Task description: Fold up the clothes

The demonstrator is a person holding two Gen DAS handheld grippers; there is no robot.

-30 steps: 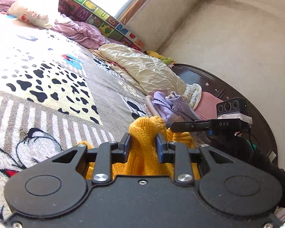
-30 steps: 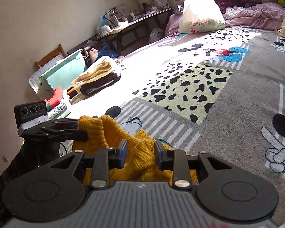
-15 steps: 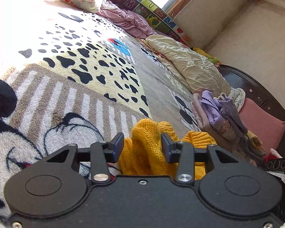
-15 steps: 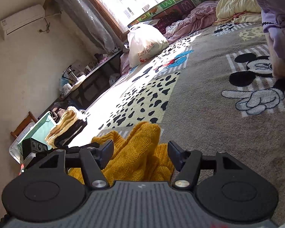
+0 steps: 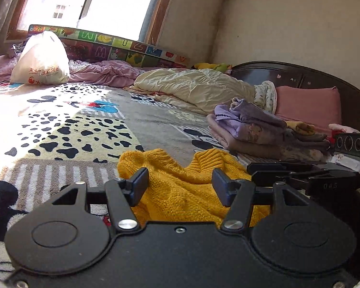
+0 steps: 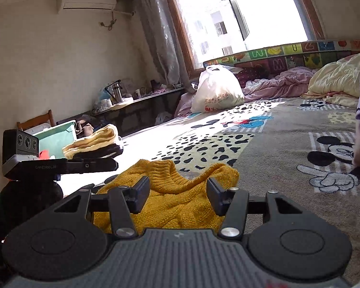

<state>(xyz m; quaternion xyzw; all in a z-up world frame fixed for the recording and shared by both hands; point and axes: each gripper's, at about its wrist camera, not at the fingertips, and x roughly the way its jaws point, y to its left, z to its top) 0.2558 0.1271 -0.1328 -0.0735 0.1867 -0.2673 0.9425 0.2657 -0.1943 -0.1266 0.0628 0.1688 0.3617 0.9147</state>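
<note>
On the bed's cartoon-print blanket (image 5: 156,120) lies the yellow knit sweater (image 5: 180,187), bunched, right in front of both grippers. Left gripper (image 5: 180,184) sits low, pointing slightly down, roughly level w/ the bed; jaws apart and opening, sweater between them but pads not pressing it. Right gripper (image 6: 177,189) same pose just beside it, seen at the right edge of the left wrist view; jaws apart, closing a bit, knit between, no squeeze visible. Folded purple clothes pile (image 5: 252,129) sits farther right, near the pink pillow (image 5: 309,105). White plastic bag (image 6: 216,91) stands by the window, well apart.
</note>
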